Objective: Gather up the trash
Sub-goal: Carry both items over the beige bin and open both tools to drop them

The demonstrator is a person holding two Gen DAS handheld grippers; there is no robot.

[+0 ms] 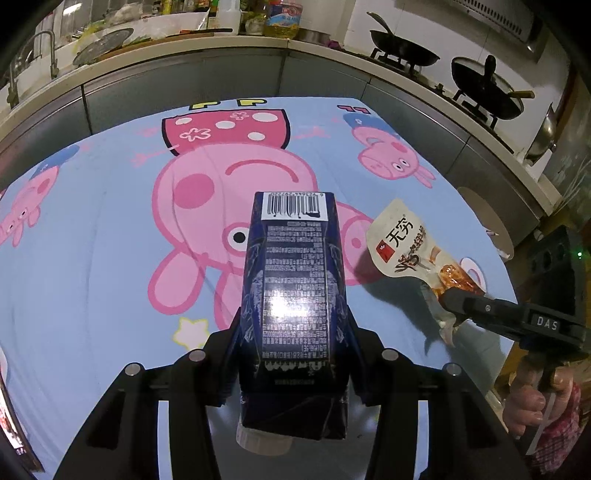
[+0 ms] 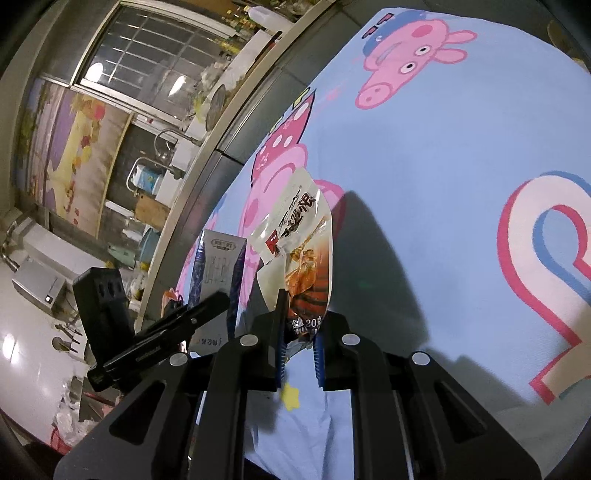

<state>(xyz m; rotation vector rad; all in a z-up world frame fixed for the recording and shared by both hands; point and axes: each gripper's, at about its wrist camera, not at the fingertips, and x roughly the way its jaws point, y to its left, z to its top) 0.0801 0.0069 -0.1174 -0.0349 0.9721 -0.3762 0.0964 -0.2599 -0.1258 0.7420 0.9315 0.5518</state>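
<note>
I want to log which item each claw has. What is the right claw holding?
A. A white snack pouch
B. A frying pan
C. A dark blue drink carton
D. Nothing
A: the right claw pinches the bottom edge of the white snack pouch, while the dark blue carton sits in the left claw.

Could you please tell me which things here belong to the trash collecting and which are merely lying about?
Job: carton in the left gripper; snack packet in the right gripper.
Lying about: woks, tap, bottles, tablecloth.
</note>
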